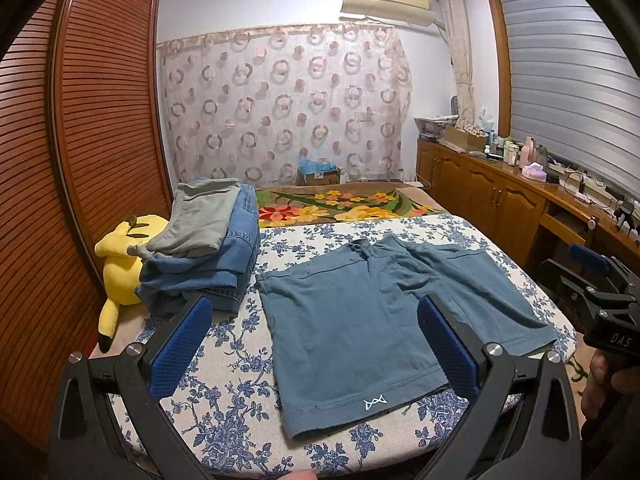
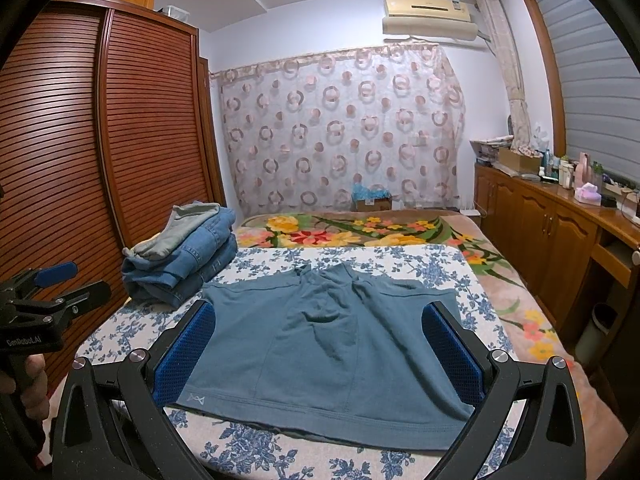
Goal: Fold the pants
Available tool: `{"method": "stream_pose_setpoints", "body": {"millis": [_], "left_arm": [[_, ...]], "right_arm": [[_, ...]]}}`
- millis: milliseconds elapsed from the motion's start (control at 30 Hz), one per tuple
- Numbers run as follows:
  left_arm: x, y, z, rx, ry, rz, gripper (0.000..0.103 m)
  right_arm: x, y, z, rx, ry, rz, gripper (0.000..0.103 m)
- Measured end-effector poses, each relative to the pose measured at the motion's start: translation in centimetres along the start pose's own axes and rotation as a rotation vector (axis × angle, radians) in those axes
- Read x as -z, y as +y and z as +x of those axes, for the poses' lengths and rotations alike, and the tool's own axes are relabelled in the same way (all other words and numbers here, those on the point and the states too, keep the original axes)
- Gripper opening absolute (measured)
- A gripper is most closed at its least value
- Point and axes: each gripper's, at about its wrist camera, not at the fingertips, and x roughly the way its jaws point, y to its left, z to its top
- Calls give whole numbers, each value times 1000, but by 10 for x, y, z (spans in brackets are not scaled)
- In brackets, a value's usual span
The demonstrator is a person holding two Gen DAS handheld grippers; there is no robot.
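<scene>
We record one pair of teal shorts (image 1: 360,312) lying flat and unfolded on the blue-and-white floral sheet (image 1: 224,412) that covers the near part of the bed, waistband toward the far end and both leg hems toward us; a small white logo shows at the hem of one leg. Neither tool touches the cloth.

Two grippers are present. The left gripper (image 1: 316,344) hangs above the near edge of the bed with its two blue-padded fingers (image 1: 182,348) spread wide and nothing between them. The right gripper (image 2: 320,348) hangs likewise over the shorts, fingers (image 2: 454,350) spread wide and holding nothing. Each gripper also appears at the margin of the other's view.

One stack of folded clothing (image 1: 204,256) sits on the bed just beside the shorts: one grey garment on top of folded blue denim; we cannot count the denim pieces. One yellow plush toy (image 1: 120,264) lies against the stack at the bed's edge.

Containers: one cardboard box (image 2: 372,202) stands beyond the bed before the patterned curtain, with light blue material rising out of it. One open box (image 2: 516,158) rests on the wooden desk (image 2: 560,216) along the window side; its contents are too small to tell.
</scene>
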Motion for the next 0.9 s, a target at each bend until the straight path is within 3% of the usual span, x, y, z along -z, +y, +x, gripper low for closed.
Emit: {"method": "stream_pose_setpoints", "body": {"millis": [900], "left_arm": [[1, -1, -1, -3, -4, 4, 103]], "right_arm": [[0, 0, 0, 0, -3, 6, 103]]}}
